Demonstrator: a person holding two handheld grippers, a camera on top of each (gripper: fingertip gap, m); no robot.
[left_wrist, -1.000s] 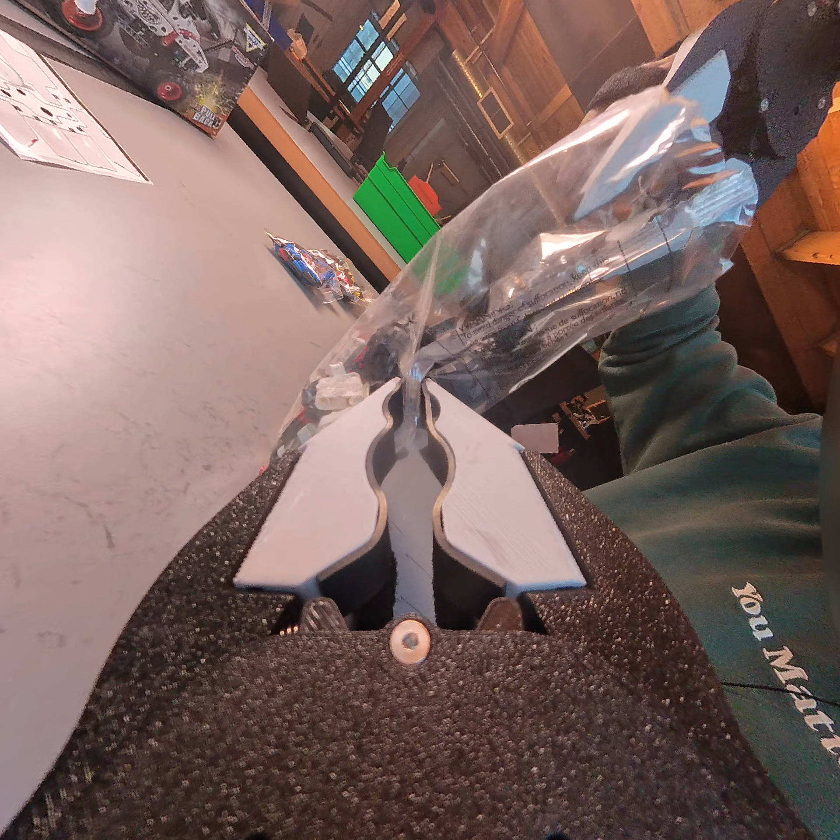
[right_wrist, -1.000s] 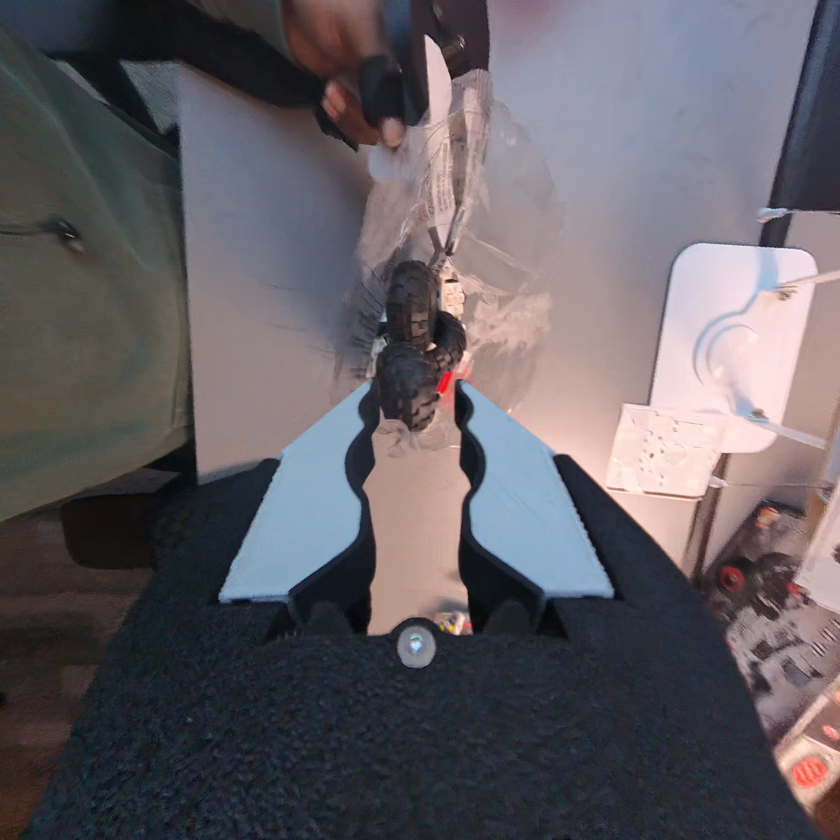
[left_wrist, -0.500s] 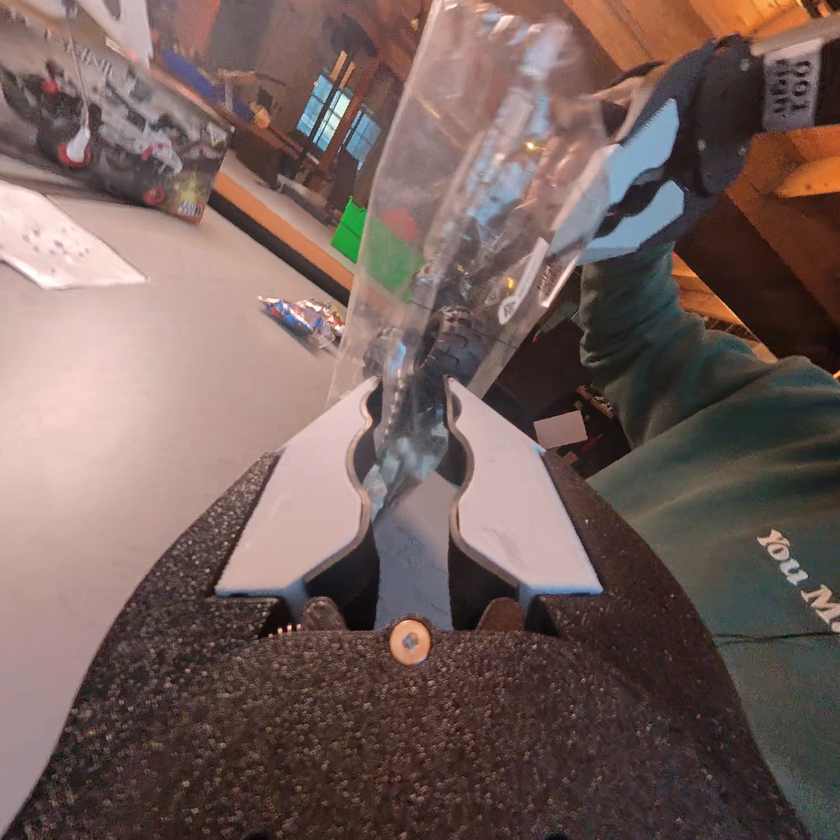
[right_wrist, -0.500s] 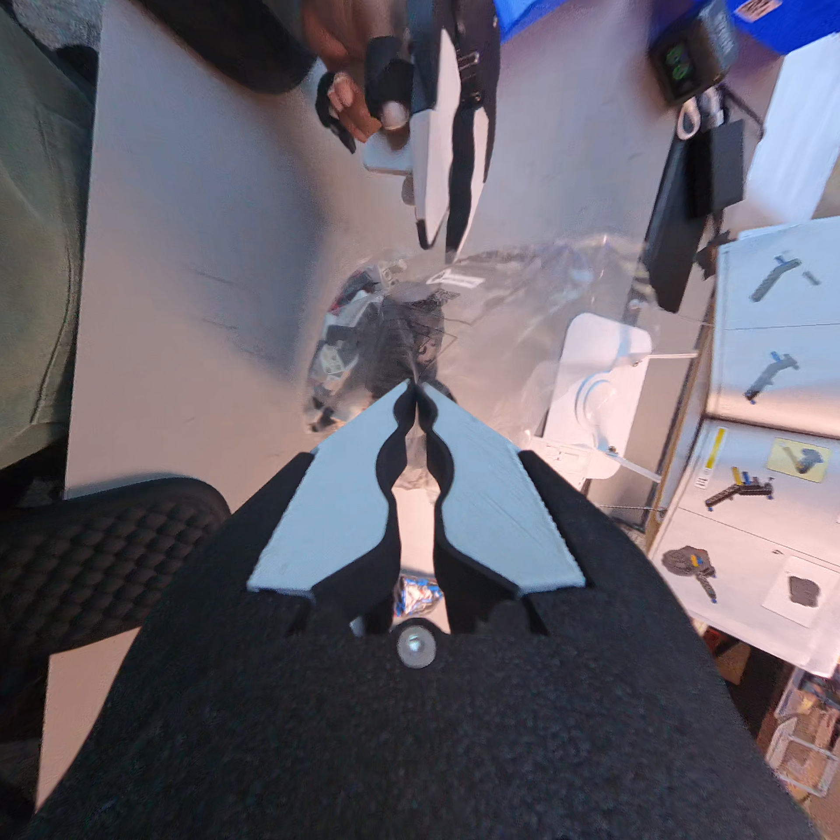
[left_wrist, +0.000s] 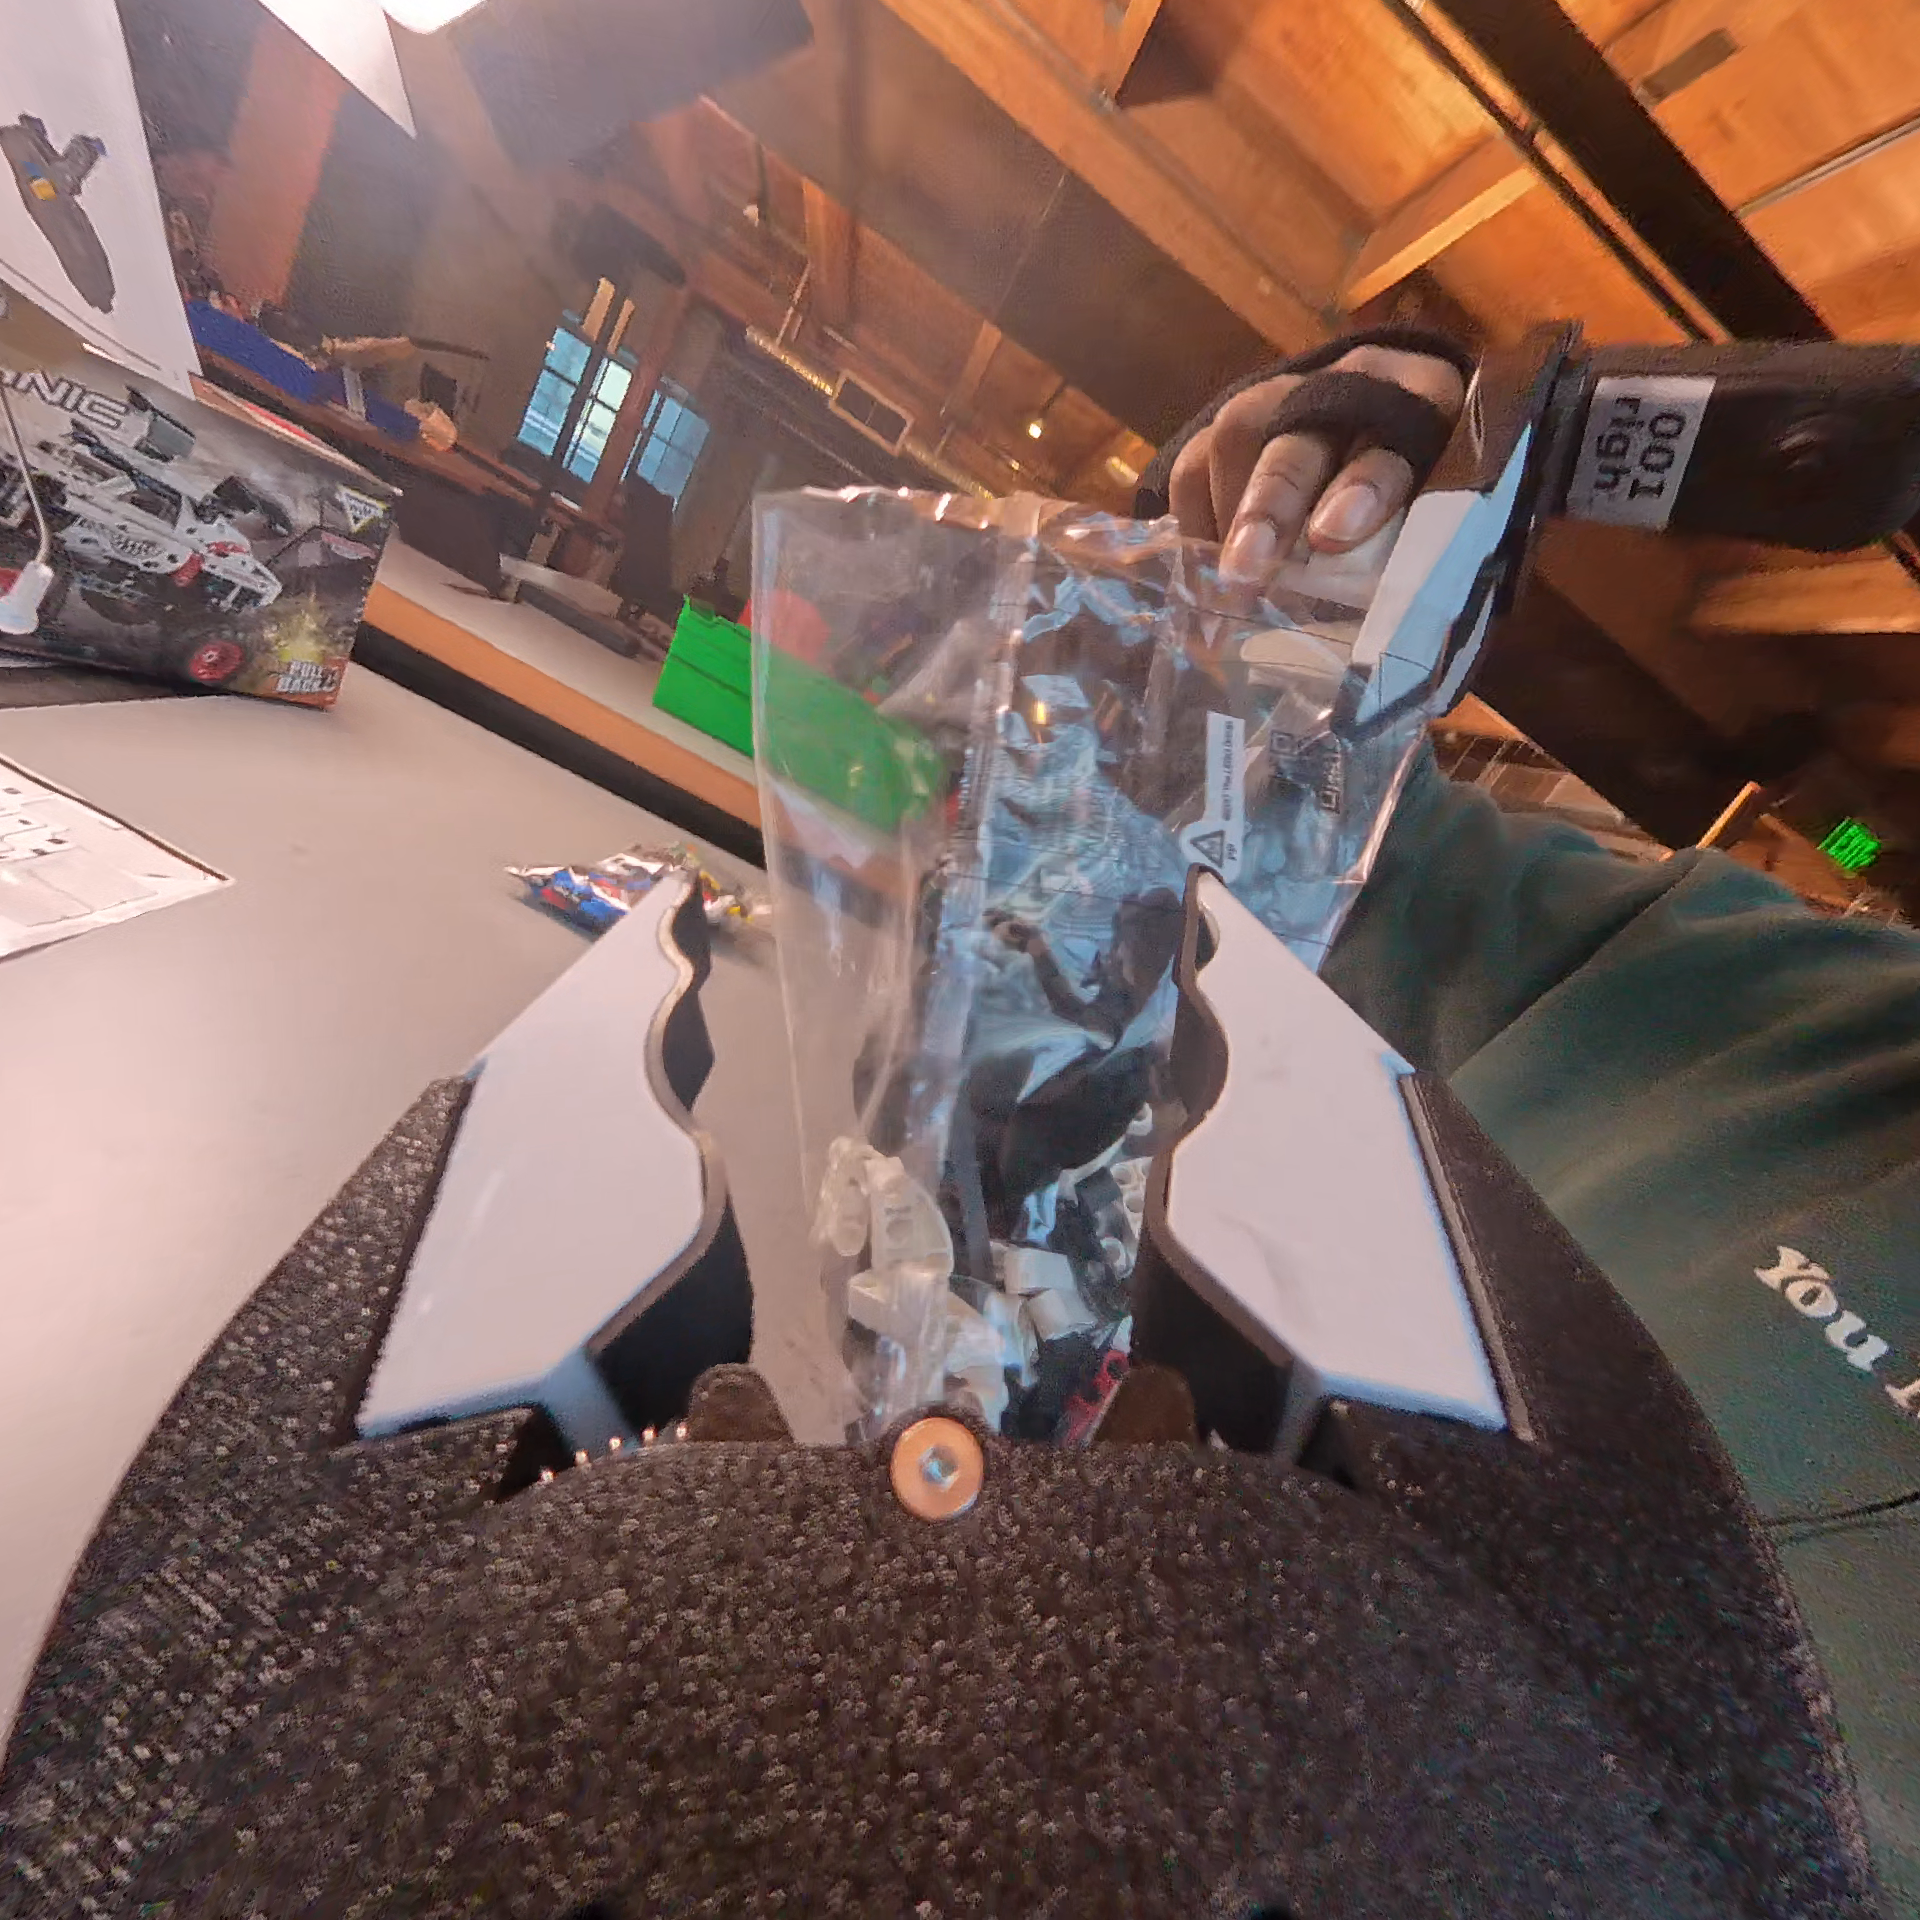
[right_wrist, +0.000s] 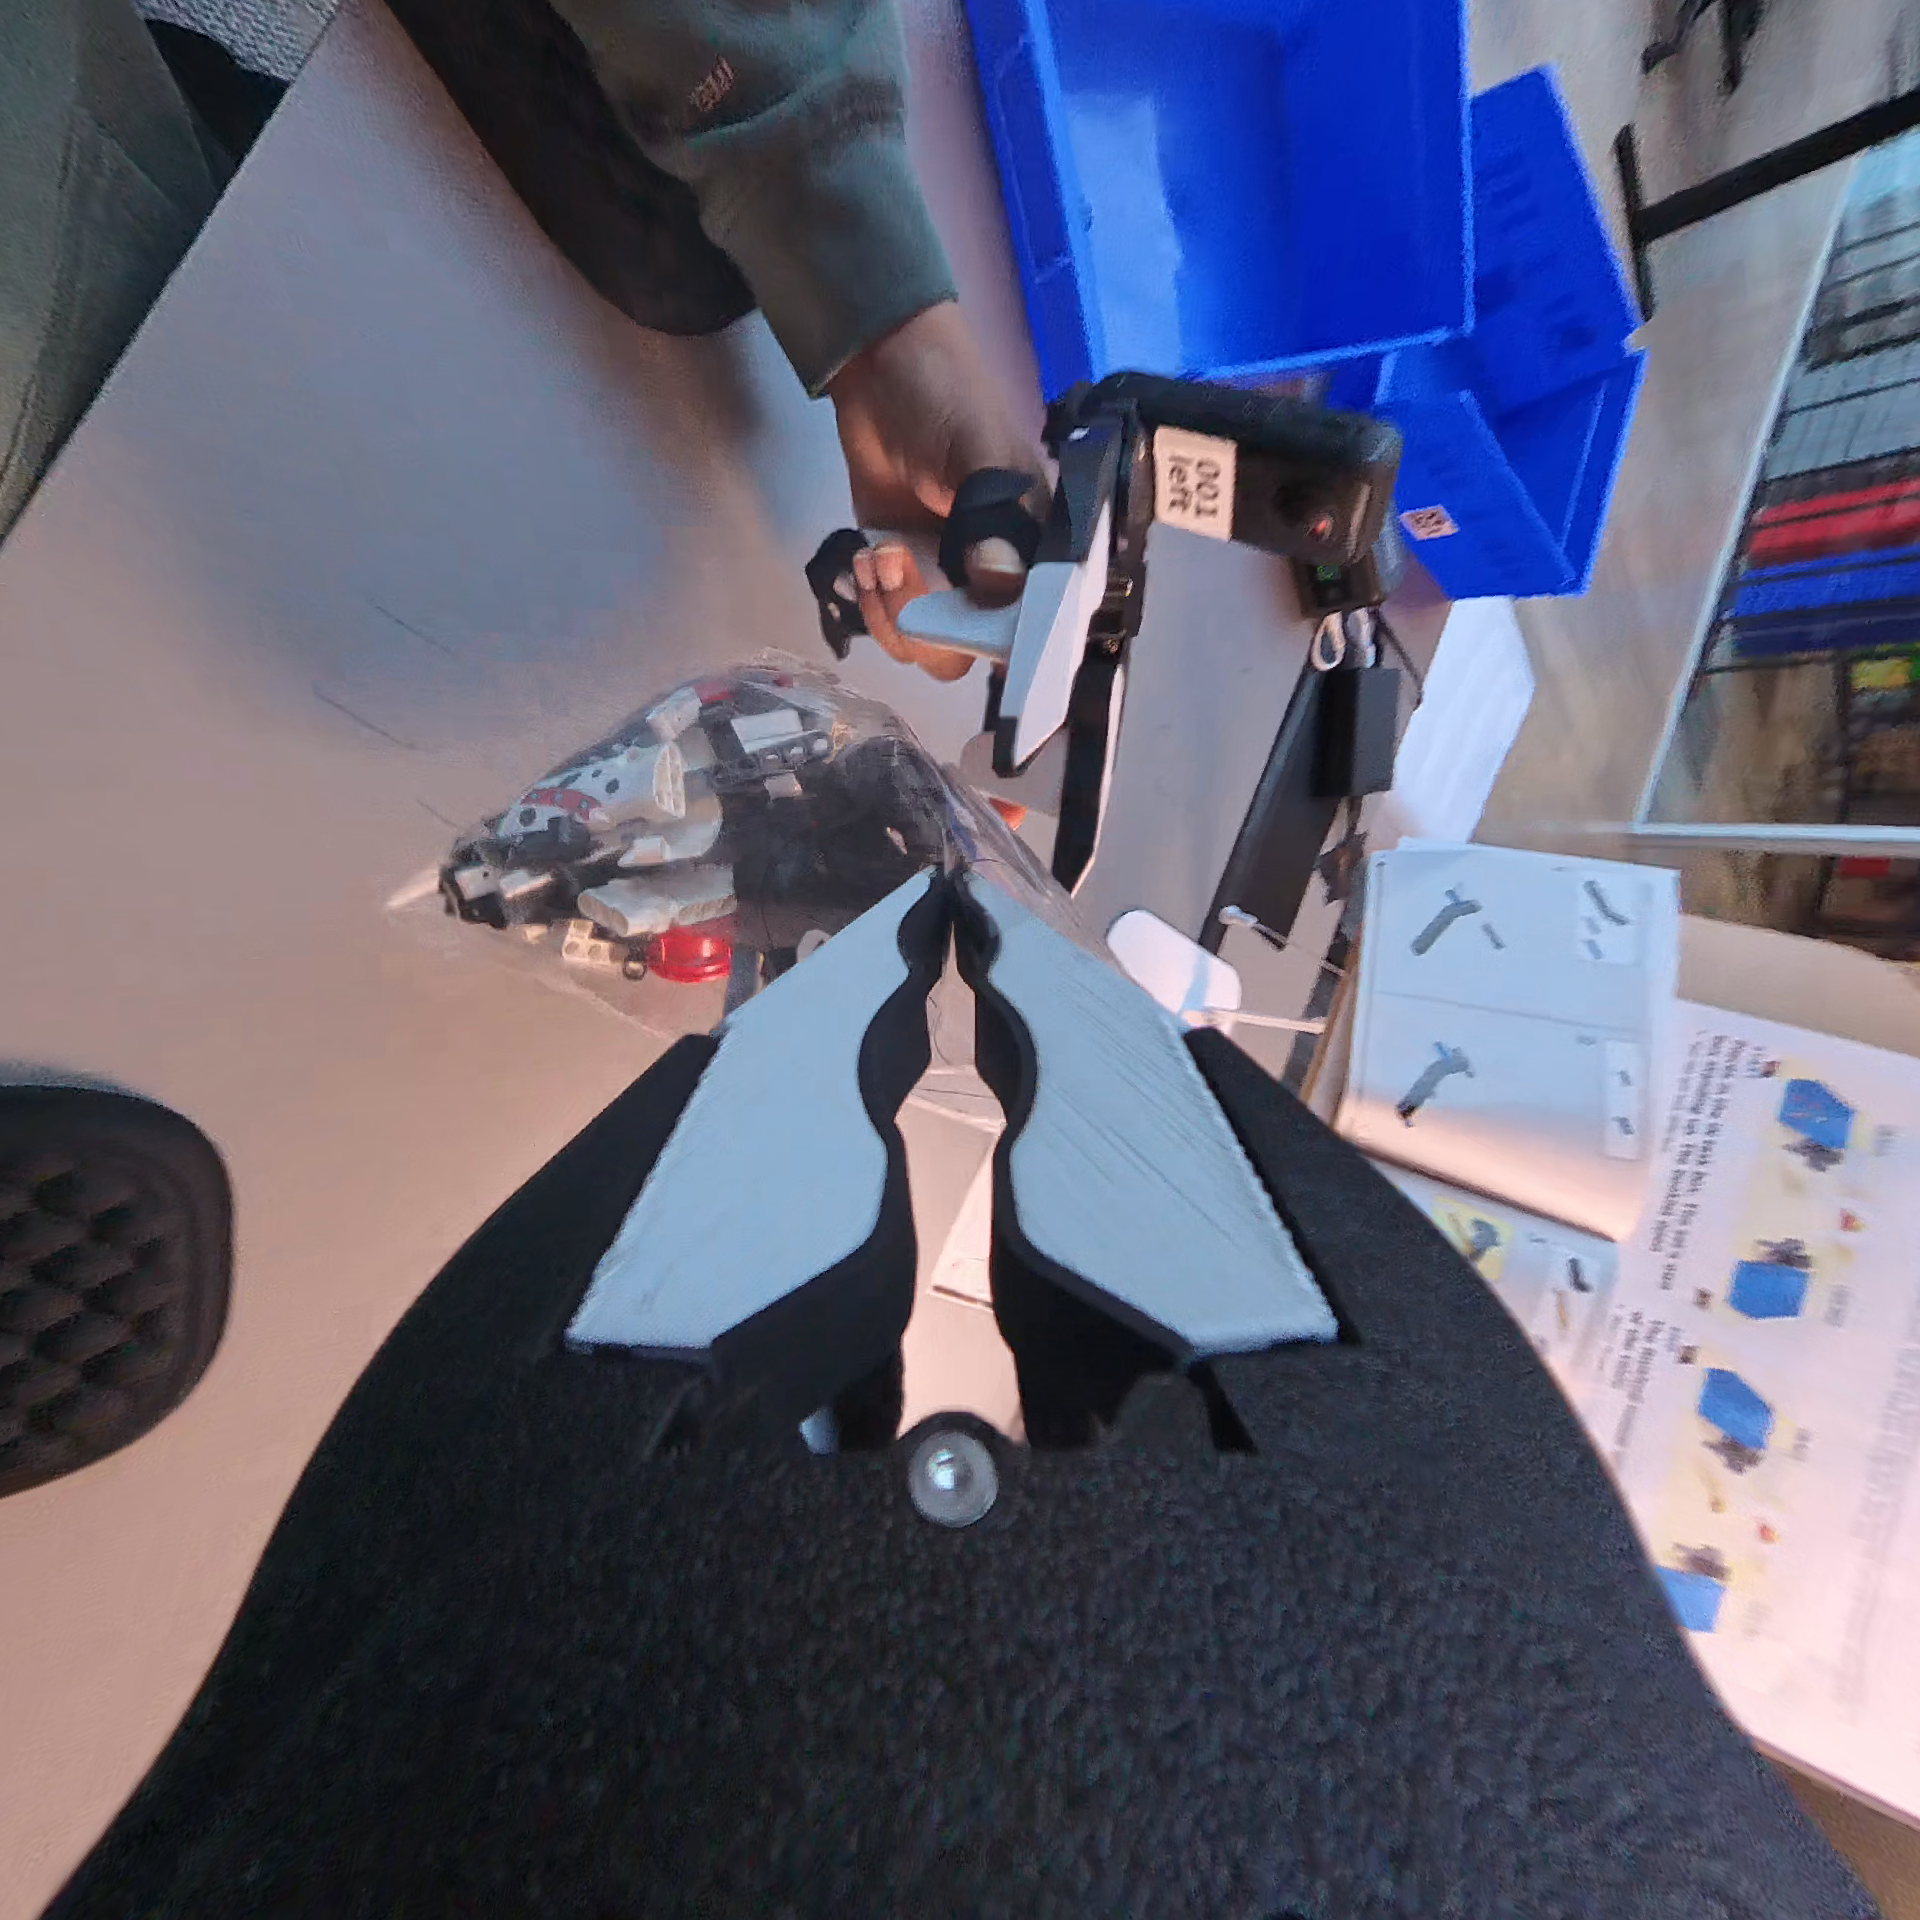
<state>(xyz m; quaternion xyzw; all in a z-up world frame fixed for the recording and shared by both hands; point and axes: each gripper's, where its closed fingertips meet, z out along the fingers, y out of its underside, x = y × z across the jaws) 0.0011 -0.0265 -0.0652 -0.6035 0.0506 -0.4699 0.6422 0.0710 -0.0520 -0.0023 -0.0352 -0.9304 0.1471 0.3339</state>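
Observation:
A clear plastic bag (left_wrist: 1049, 831) of small black, white and red building parts hangs upright. My right gripper (right_wrist: 948, 881) is shut on the bag's thin film near its top corner; in the left wrist view it (left_wrist: 1377, 665) holds that corner at the upper right. My left gripper (left_wrist: 935, 899) is wide open, with the bag's filled lower end between its fingers, which do not pinch it. In the right wrist view the bag (right_wrist: 707, 821) bulges over the grey table (right_wrist: 343, 499), with the left gripper (right_wrist: 1039, 821) just behind it. I cannot tell whether the bag touches the table.
A toy truck box (left_wrist: 177, 551), a printed sheet (left_wrist: 62, 862) and a small bag of coloured parts (left_wrist: 603, 883) lie on the table's far side. Blue bins (right_wrist: 1247, 177), instruction booklets (right_wrist: 1507, 1018) and a white stand (right_wrist: 1174, 966) are to the right. A black chair (right_wrist: 94, 1278) is at the left.
My left gripper has opened and let go of the bag. My right gripper has shut on the bag's film and turned it upright.

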